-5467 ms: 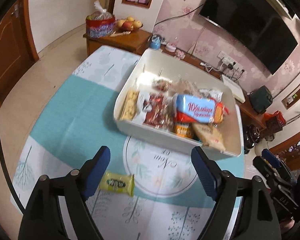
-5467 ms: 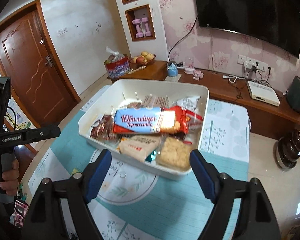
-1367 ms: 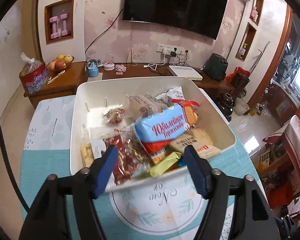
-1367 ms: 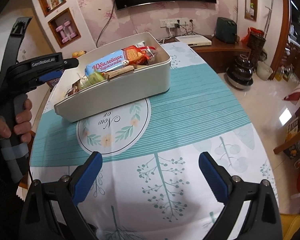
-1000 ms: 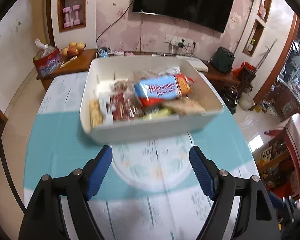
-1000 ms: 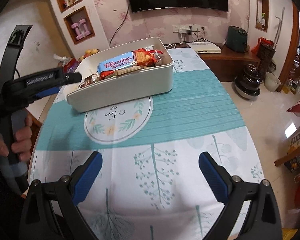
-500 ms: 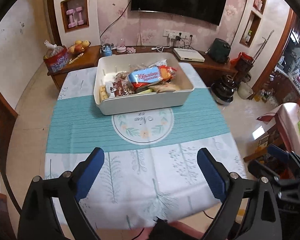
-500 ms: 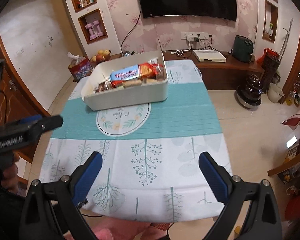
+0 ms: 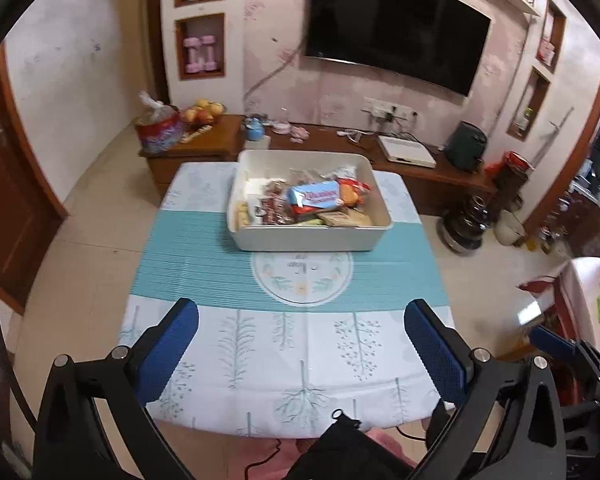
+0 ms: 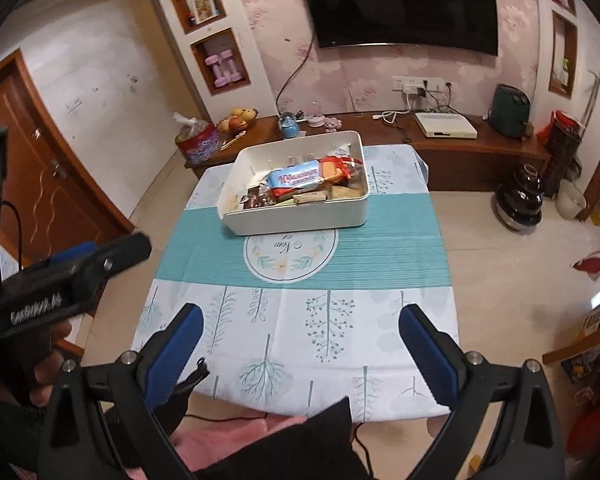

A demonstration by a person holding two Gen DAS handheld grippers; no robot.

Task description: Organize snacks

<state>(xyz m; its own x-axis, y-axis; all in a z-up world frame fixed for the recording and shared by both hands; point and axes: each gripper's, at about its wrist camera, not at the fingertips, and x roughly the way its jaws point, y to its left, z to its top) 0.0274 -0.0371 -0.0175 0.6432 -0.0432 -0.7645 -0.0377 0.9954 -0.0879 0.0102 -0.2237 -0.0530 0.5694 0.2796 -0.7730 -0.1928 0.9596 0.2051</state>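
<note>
Snacks (image 9: pixel 318 200) piled in white bin (image 9: pixel 308 240), far ahead of both grippers on table (image 9: pixel 288 344). Left gripper (image 9: pixel 300 340) spread wide, holding nothing. Right gripper (image 10: pixel 300 340) likewise wide, holding nothing.

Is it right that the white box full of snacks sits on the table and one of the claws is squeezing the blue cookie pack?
Not quite. The blue cookie pack lies in the white box on the table. Both wrist views show the left gripper and right gripper open, empty, and far back from it.
</note>
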